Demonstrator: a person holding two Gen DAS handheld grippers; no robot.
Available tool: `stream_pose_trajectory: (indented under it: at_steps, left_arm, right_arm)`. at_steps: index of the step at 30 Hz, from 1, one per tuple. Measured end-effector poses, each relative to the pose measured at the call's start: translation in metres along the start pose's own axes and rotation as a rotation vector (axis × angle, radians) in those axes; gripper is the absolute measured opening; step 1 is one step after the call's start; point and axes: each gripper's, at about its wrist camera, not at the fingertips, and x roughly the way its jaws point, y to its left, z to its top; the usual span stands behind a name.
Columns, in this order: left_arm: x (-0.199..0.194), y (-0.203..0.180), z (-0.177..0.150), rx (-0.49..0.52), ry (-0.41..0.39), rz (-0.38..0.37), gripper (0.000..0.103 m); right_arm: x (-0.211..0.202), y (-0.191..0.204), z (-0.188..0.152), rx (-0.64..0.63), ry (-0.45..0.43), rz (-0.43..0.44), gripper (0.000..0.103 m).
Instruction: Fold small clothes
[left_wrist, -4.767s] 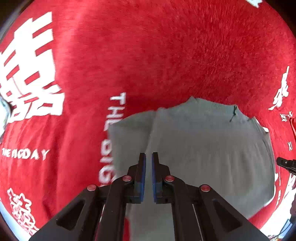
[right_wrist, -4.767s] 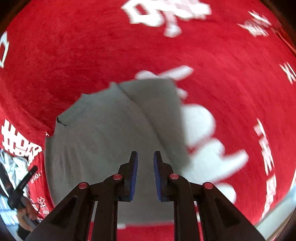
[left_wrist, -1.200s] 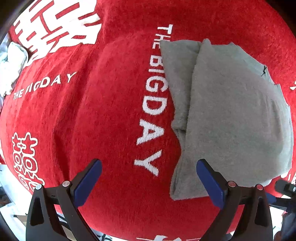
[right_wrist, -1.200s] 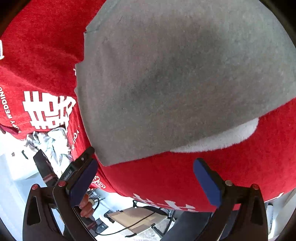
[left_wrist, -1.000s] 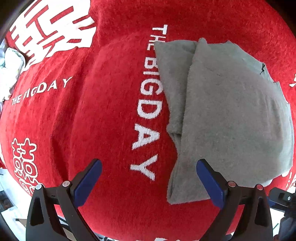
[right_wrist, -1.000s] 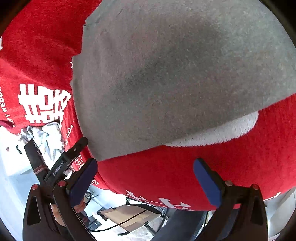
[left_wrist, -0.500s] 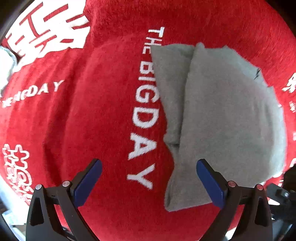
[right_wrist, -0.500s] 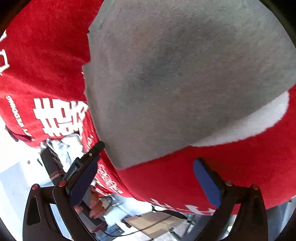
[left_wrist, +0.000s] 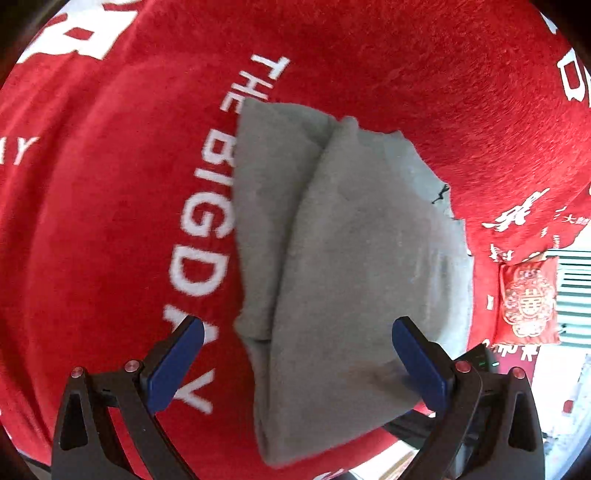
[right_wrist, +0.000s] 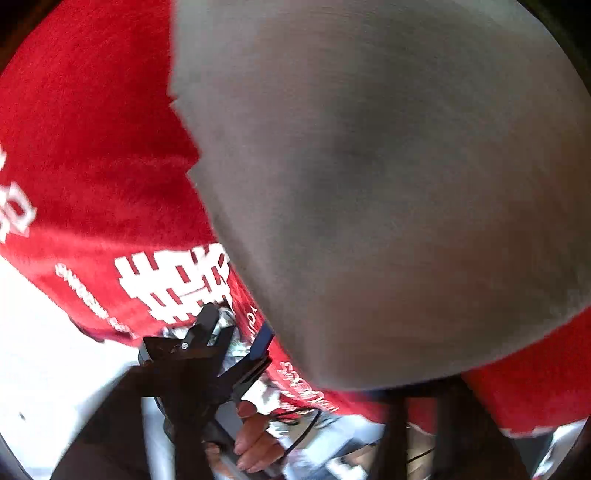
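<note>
A folded grey garment (left_wrist: 343, 273) lies on a red cloth (left_wrist: 110, 206) with white lettering. My left gripper (left_wrist: 295, 365) is open and empty, its blue pads wide apart, with the garment's near edge between them. In the right wrist view the grey garment (right_wrist: 388, 184) fills most of the frame, very close. The right gripper's own fingers do not show clearly there; only blurred dark shapes at the bottom. The left gripper (right_wrist: 229, 336) and the hand holding it show at the lower left of that view.
The red cloth's edge (right_wrist: 92, 321) drops off at the lower left of the right wrist view, with bright floor beyond. A red embroidered pouch (left_wrist: 528, 299) hangs at the right in the left wrist view.
The left gripper has moved toward the garment, whose near edge now lies between its open pads. The right view has swung and blurred; its open pads no longer show.
</note>
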Motion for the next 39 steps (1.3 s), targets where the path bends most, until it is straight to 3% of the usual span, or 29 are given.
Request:
stream_pose_trajectory:
  at_steps: [2,7,11,12,14,15,16,18,20,22,25,26,27,28,30,33,36,39]
  left_arm:
    - [0.004,-0.006,0.003,-0.003,0.008,-0.012,0.102]
    - [0.017,-0.015,0.012,-0.016,0.033,-0.073,0.102]
    - [0.03,-0.029,0.029,-0.039,0.03,-0.082,0.098]
    - [0.031,-0.032,0.031,-0.038,0.029,-0.088,0.085]
    - [0.038,-0.046,0.036,-0.02,0.038,-0.059,0.074]
    - [0.042,-0.056,0.037,0.017,0.032,-0.012,0.045]
    - [0.047,-0.064,0.037,0.052,0.038,0.021,0.03]
    - [0.055,-0.077,0.033,0.109,0.041,0.086,0.028]
    - [0.054,-0.082,0.03,0.149,0.022,0.121,0.028]
    - [0.054,-0.083,0.027,0.167,0.011,0.138,0.028]
    - [0.054,-0.078,0.03,0.142,0.012,0.131,0.028]
    - [0.055,-0.076,0.03,0.14,0.008,0.129,0.028]
    - [0.055,-0.076,0.031,0.144,0.0,0.136,0.028]
    - [0.054,-0.077,0.03,0.159,-0.013,0.147,0.028]
    - [0.055,-0.083,0.028,0.195,-0.033,0.179,0.026]
    - [0.054,-0.092,0.026,0.219,-0.059,0.215,0.024]
    - [0.048,-0.104,0.025,0.219,-0.087,0.211,0.023]
    - [0.032,-0.131,0.022,0.244,-0.129,0.172,0.023]
  right_arm:
    - [0.0,-0.001,0.001,-0.008,0.009,0.008,0.009]
    - [-0.017,0.038,-0.002,-0.178,0.035,0.092,0.009]
    - [-0.027,0.055,0.0,-0.247,0.059,0.097,0.009]
    - [-0.027,0.056,0.001,-0.254,0.068,0.09,0.009]
    - [-0.025,0.051,-0.001,-0.255,0.095,0.062,0.009]
    - [-0.024,0.046,-0.002,-0.248,0.109,0.038,0.009]
    - [-0.023,0.04,-0.003,-0.24,0.127,0.007,0.012]
    - [-0.023,0.031,-0.007,-0.25,0.165,-0.093,0.015]
    - [-0.029,0.031,-0.014,-0.324,0.23,-0.187,0.032]
    - [-0.044,0.039,-0.02,-0.386,0.263,-0.195,0.073]
    - [-0.075,0.062,-0.017,-0.493,0.235,-0.185,0.074]
    - [-0.083,0.071,-0.012,-0.524,0.201,-0.203,0.073]
    - [-0.093,0.082,-0.003,-0.562,0.145,-0.236,0.064]
    - [-0.096,0.088,0.004,-0.589,0.113,-0.255,0.037]
    - [-0.096,0.104,0.024,-0.653,0.034,-0.339,0.005]
    - [-0.082,0.11,0.054,-0.676,-0.028,-0.422,0.005]
    - [-0.052,0.095,0.079,-0.676,0.009,-0.518,0.001]
    - [-0.046,0.082,0.084,-0.683,0.025,-0.474,0.0]
